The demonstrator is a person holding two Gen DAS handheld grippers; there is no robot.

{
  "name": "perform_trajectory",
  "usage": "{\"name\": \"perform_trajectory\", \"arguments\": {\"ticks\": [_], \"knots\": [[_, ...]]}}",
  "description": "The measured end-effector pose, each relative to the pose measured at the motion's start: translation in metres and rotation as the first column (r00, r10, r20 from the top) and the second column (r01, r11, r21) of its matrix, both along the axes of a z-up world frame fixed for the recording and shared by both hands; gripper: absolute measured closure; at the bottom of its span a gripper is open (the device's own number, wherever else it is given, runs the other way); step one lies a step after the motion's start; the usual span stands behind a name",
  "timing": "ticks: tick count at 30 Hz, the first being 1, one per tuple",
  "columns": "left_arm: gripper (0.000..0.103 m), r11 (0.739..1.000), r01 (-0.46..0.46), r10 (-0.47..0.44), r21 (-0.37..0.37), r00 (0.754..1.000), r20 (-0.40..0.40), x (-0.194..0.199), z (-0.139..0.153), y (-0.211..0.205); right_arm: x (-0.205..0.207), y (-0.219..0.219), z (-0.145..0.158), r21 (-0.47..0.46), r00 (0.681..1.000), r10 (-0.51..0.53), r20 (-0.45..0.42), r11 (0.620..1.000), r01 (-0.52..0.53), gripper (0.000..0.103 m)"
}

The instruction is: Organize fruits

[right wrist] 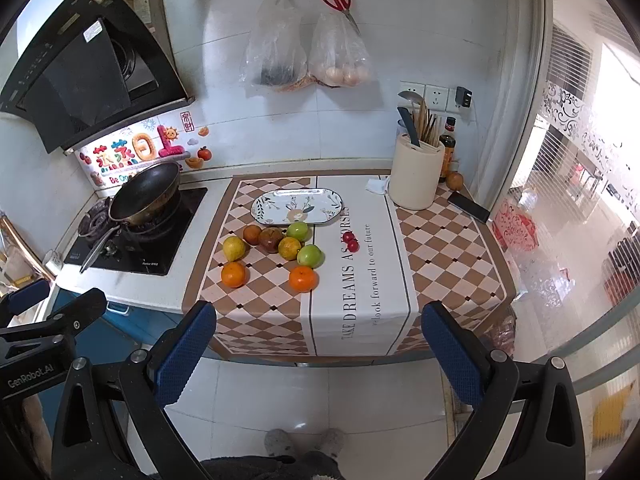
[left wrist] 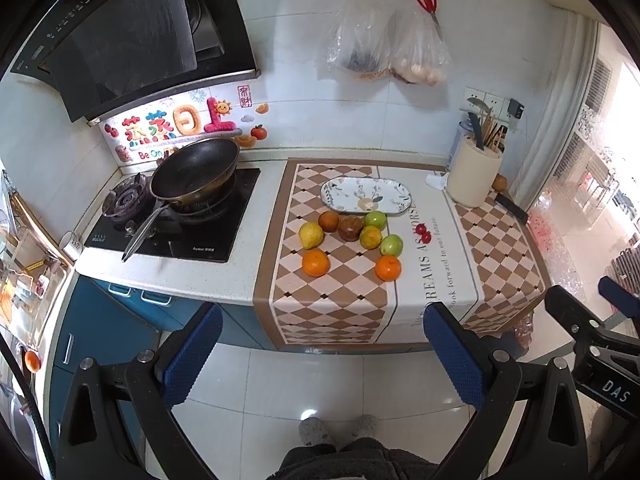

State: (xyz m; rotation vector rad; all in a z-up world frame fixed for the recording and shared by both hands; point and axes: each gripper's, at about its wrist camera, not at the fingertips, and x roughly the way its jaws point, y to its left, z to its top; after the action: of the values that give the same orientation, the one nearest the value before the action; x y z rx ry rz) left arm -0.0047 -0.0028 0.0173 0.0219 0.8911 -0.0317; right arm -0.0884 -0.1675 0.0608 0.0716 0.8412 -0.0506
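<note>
Fruits lie loose on the checked runner, in a cluster just in front of the oval plate, which is bare; none has been moved onto it yet. Nearest the plate: a brown-orange fruit, a dark reddish-brown one and a green apple, the apple almost touching the plate's front rim. Further forward from the plate sit a yellow pear, a yellow-green citrus and a second green apple; furthest forward, two oranges. Two small red fruits lie right of the plate's front corner. Left gripper and right gripper both hang over the floor, well short of the counter edge, jaws spread wide, nothing held. Risks, as judged: the fruits are round and several touch, so closing on one may nudge a neighbour into rolling toward the counter edge; the runner overhangs that edge, and a low approach could snag and drag it, plate included. The shallow plate rim may let fruit roll off. The utensil holder, right of the plate, looks clear of the reach.
</note>
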Motion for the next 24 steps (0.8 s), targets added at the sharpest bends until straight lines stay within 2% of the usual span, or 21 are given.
{"name": "perform_trajectory", "arguments": {"ticks": [10,14,20,24], "knots": [[0.000,1.000,-0.017,0.017,-0.018,1.000,0.019,0.010,-0.004,-0.004,0.003,-0.010,0.001,0.016,1.000,-0.007,0.022,1.000,0.007,0.000],[0.000,0.999,-0.052,0.052,-0.010,0.998,0.037,0.020,-0.012,-0.009,0.013,-0.022,-0.007,0.044,0.999,-0.022,0.033,0.999,0.021,0.000],[0.000,0.989,-0.142,0.139,0.041,0.989,0.058,0.051,-0.044,-0.010,0.058,-0.038,-0.040,0.073,0.999,-0.005,0.048,0.997,0.001,0.000],[0.000,0.983,-0.171,0.170,0.065,0.985,0.021,0.085,-0.076,-0.004,0.108,-0.037,-0.084,0.113,0.999,0.015,-0.039,0.994,-0.010,0.000]]}}
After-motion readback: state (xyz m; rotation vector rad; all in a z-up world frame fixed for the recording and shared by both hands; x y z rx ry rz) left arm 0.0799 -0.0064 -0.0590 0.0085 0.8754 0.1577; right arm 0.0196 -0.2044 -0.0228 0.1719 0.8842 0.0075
